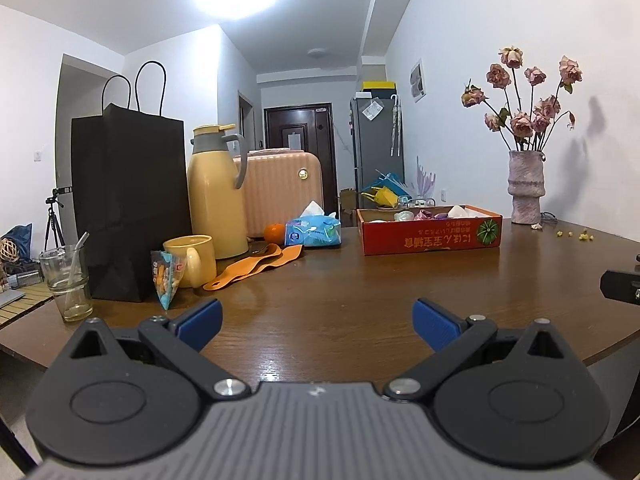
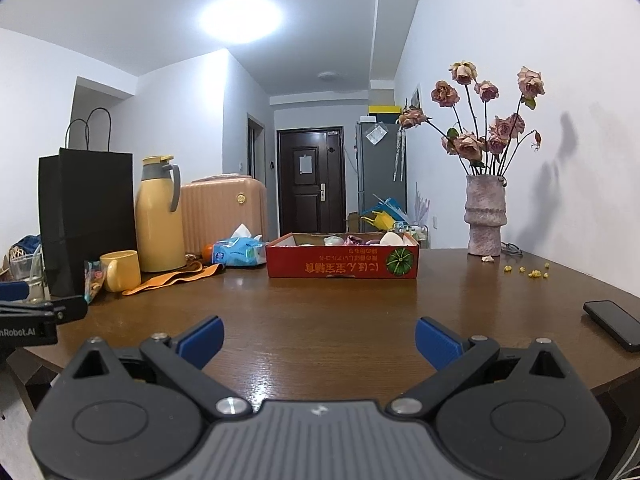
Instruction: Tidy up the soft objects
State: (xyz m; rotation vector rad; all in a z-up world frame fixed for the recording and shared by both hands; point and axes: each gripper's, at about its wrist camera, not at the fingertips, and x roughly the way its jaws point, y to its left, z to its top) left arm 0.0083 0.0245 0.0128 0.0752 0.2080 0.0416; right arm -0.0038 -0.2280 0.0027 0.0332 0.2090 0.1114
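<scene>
Both your left gripper [image 1: 317, 325] and right gripper [image 2: 319, 342] gape wide and empty; only the right view shows the phone [image 2: 614, 324], only the left the glass [image 1: 66, 282].

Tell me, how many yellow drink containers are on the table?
2: a tall yellow thermos jug standing by the black paper bag, and a yellow mug just in front of it. Others may hide behind the bag.

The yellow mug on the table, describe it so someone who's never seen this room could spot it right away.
Find the tall black paper bag at the left end of the brown wooden table. Just right of its base, in front of the tall yellow thermos jug, stands the yellow mug, with a snack packet leaning by it. It is the only short, open-topped yellow cup; the jug is lidded and grey-handled.
</scene>
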